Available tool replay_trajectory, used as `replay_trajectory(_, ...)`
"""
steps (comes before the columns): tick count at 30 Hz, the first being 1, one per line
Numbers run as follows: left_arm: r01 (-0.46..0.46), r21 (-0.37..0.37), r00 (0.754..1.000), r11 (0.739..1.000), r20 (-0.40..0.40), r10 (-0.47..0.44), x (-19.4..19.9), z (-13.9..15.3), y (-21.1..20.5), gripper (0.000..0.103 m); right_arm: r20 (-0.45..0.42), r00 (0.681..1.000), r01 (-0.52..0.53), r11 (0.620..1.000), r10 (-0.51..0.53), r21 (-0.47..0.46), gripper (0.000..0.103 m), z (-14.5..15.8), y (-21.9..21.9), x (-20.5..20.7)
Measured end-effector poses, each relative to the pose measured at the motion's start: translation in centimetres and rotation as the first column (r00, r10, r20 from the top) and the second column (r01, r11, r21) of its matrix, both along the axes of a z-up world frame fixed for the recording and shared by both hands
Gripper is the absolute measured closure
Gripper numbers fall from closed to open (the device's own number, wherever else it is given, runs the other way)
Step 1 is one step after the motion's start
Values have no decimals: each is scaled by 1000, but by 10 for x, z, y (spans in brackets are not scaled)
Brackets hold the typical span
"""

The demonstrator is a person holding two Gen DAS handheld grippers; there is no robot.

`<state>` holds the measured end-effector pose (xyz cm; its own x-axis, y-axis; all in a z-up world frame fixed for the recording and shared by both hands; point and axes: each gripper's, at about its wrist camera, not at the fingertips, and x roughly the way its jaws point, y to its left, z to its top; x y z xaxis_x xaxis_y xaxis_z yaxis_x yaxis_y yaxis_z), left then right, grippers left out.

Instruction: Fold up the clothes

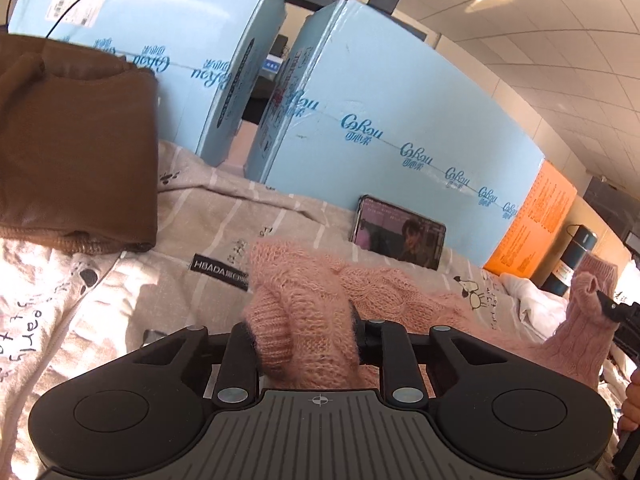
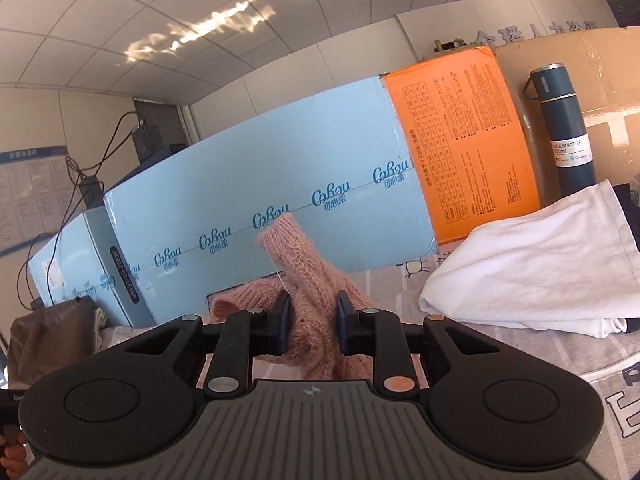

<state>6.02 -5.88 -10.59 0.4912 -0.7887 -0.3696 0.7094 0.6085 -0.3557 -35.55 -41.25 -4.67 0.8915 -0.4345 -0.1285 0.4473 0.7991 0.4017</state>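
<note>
A pink knitted sweater (image 1: 380,284) lies on the patterned bedsheet (image 1: 120,300). My left gripper (image 1: 304,332) is shut on a bunched cuff end of it, lifted off the sheet. My right gripper (image 2: 312,320) is shut on another part of the pink sweater (image 2: 308,280), with a sleeve end sticking up above the fingers. The right gripper also shows at the right edge of the left wrist view (image 1: 612,306), holding a raised sleeve.
A folded brown garment (image 1: 76,148) lies at the far left. A phone (image 1: 400,236) leans against light blue boxes (image 1: 400,120). An orange box (image 2: 464,140), a dark blue vacuum bottle (image 2: 564,128) and a folded white garment (image 2: 532,264) are at the right.
</note>
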Motion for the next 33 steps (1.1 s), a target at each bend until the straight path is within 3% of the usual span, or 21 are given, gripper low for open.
replay_trajectory(5,-2,-36,993,999,118,6,-4,27,-6,84,156,977,132,987,-146,97,83,6,-37,-34)
replay_trajectory(11,-91,-90,960,992,258,112,-5,48,10,85,239,947,175,968,-216,181,91,-1,-51,-54)
replay_trajectory(15,-143,13,975,990,175,138,19,32,15,84,216,941,218,954,-261,205,95,-4,-53,-55)
replay_trajectory(20,-200,139,975,970,129,183,40,12,19,78,152,928,305,927,-341,218,94,-8,-51,-55)
replay_trajectory(22,-229,205,967,952,161,198,44,10,17,60,126,919,340,914,-372,222,92,-9,-50,-55)
replay_trajectory(25,-286,303,937,909,287,199,41,15,11,25,91,905,388,893,-416,227,65,-11,-49,-55)
replay_trajectory(27,-314,305,894,899,415,172,33,25,5,10,109,911,368,902,-399,227,63,-11,-49,-56)
replay_trajectory(28,-291,301,877,908,463,128,28,29,1,8,118,920,341,912,-373,228,58,-11,-48,-55)
replay_trajectory(29,-211,311,878,927,478,40,23,32,-7,7,118,940,284,928,-319,240,50,-11,-49,-52)
replay_trajectory(31,-47,334,855,941,501,-135,15,38,-22,6,122,971,167,949,-205,267,44,-11,-50,-45)
replay_trajectory(33,137,362,821,922,480,-310,7,37,-43,6,102,993,28,949,-63,314,30,-13,-53,-33)
